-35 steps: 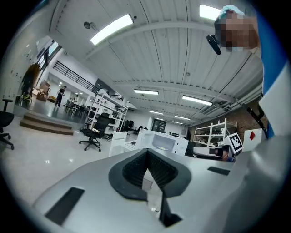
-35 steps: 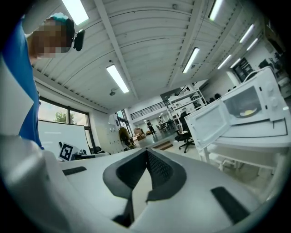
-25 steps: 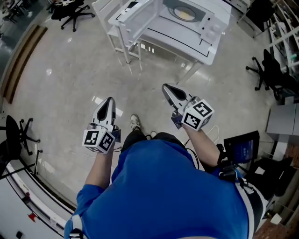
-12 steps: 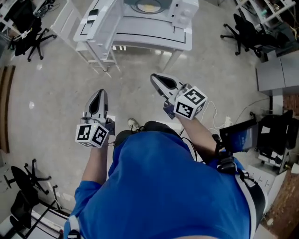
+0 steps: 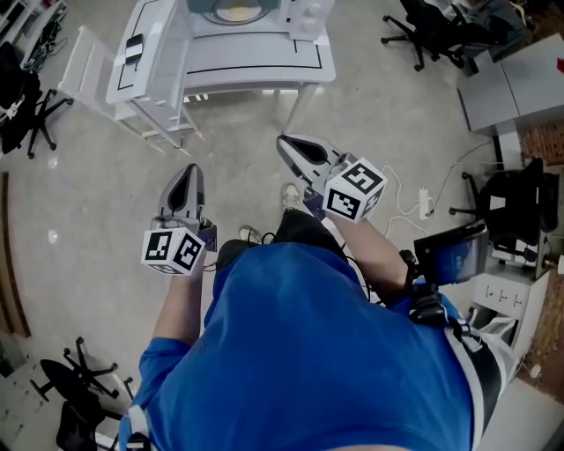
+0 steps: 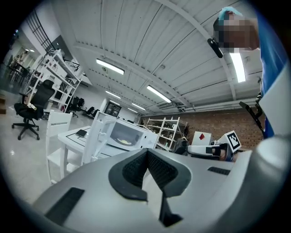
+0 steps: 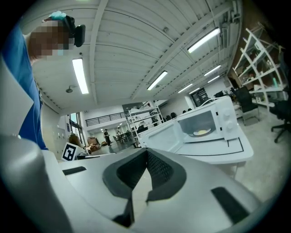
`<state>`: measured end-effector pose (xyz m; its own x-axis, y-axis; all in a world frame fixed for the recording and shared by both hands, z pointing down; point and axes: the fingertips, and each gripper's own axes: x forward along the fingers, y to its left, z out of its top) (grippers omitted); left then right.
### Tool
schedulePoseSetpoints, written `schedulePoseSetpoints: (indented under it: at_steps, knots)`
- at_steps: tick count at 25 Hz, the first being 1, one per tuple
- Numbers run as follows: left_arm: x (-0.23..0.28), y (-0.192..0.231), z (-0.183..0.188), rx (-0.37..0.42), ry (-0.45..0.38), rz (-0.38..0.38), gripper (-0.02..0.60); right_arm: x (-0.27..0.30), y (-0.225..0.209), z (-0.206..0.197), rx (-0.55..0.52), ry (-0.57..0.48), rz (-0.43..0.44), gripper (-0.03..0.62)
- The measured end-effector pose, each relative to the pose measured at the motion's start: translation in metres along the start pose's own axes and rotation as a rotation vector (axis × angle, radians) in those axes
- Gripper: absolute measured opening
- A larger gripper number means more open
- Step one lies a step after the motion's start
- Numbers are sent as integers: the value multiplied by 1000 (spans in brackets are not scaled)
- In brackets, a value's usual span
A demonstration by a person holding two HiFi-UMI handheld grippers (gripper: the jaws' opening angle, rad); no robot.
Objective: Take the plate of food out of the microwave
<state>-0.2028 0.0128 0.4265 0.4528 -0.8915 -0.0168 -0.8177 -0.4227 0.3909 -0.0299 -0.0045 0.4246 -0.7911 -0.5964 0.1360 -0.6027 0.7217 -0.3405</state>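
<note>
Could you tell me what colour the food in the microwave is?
The food is yellow, clearest in the right gripper view.

Head view looks steeply down; left gripper (image 5: 189, 174) and right gripper (image 5: 291, 146) views face forward, all sharing the microwave (image 5: 301, 15) ahead

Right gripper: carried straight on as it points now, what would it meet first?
Nothing near; the right gripper would probably reach the white table's front edge, by the microwave door. Depth unclear.

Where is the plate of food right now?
The plate of food sits inside the open microwave on the white table, at the head view's top.
</note>
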Motion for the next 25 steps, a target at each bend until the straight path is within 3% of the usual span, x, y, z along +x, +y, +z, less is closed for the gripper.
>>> schedulePoseSetpoints:
  at_steps: [9,25]
  knots:
    - [59,-8,-8,12,30,-15,9,4,-52,15,19,-24,-5,-2]
    - [239,3,-13,75,81,49,9,35,-208,62,79,-33,30,-2]
